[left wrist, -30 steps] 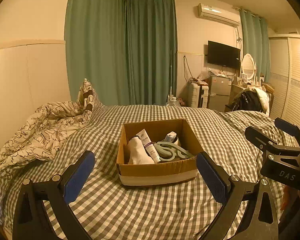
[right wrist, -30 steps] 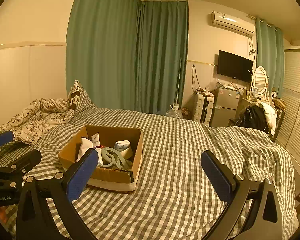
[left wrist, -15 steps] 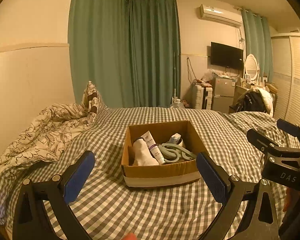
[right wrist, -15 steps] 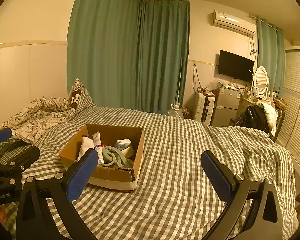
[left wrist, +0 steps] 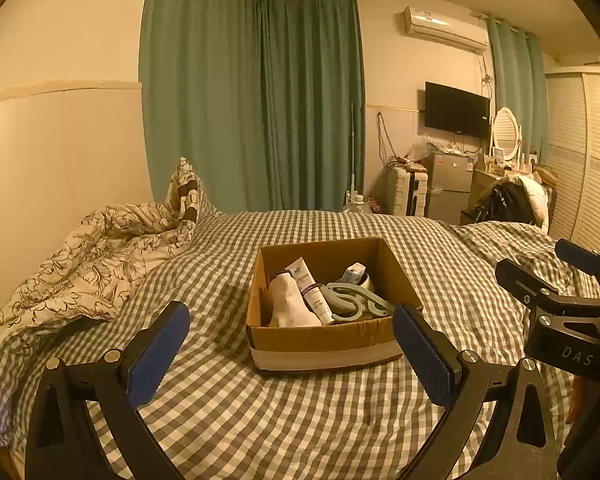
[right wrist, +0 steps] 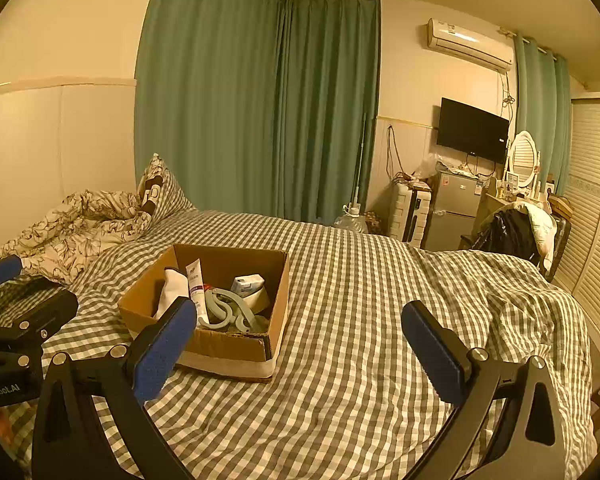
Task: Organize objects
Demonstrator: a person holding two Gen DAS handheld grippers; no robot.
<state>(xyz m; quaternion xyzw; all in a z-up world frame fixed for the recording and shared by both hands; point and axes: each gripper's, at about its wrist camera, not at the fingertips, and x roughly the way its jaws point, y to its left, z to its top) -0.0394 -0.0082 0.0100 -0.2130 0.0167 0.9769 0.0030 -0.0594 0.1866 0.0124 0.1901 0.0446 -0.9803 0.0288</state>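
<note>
An open cardboard box [left wrist: 324, 340] [right wrist: 228, 348] sits on the checked bed cover. Inside lie a white sock [left wrist: 290, 304] [right wrist: 172, 290], a white tube [left wrist: 310, 290] [right wrist: 196, 286], grey-green scissors [left wrist: 350, 300] [right wrist: 228, 310], a small white-blue packet [left wrist: 354, 271] [right wrist: 247, 282] and a tape roll [right wrist: 258, 300]. My left gripper [left wrist: 292, 350] is open and empty, just in front of the box. My right gripper [right wrist: 300, 340] is open and empty, to the right of the box; it also shows at the right edge of the left wrist view [left wrist: 556, 292].
A crumpled floral duvet [left wrist: 92, 264] and pillow [left wrist: 188, 196] lie at the left of the bed. Green curtains [left wrist: 260, 100], a suitcase [left wrist: 406, 196], a small fridge [left wrist: 448, 184], a TV [left wrist: 456, 110] and a clothes-covered chair [left wrist: 512, 200] stand beyond the bed.
Both cameras have shifted slightly; the box now sits a little further right in the left wrist view. Both grippers stay open and empty.
</note>
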